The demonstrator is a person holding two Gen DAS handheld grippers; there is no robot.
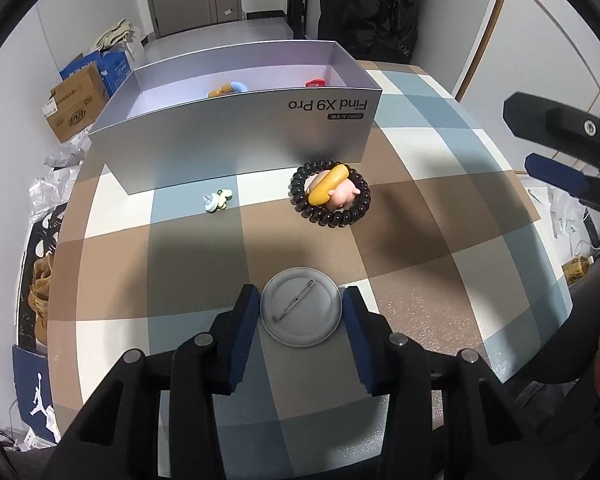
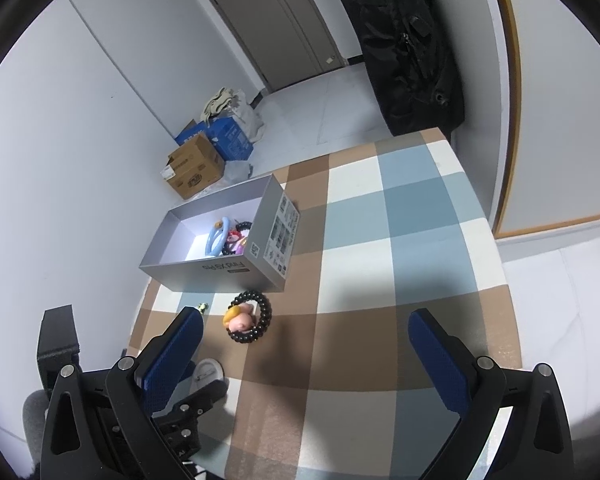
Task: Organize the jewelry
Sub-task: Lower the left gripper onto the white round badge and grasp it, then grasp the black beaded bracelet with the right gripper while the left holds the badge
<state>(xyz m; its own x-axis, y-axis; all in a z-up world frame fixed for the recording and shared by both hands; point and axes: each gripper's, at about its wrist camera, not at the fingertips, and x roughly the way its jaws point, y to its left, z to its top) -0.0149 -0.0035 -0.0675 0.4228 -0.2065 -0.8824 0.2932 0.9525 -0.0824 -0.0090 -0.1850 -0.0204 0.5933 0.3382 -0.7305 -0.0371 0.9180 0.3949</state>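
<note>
A round grey pin badge point(image 1: 300, 306), back side up, lies on the checked table between my left gripper's point(image 1: 300, 298) two blue pads, which touch or nearly touch its rim. It also shows in the right wrist view point(image 2: 209, 371). A black coil hair tie with a pink and yellow figure point(image 1: 330, 193) lies beyond it, also in the right wrist view point(image 2: 249, 317). A small blue-green charm point(image 1: 217, 200) lies left of it. An open grey box point(image 1: 236, 136) holds several trinkets point(image 2: 226, 237). My right gripper point(image 2: 308, 334) is open and empty above the table.
The checked tablecloth point(image 2: 400, 240) covers the table. Cardboard boxes point(image 2: 198, 166) and bags sit on the floor to the left. A black bag point(image 2: 404, 40) leans on the far wall. The right gripper shows at the right edge of the left wrist view point(image 1: 560, 152).
</note>
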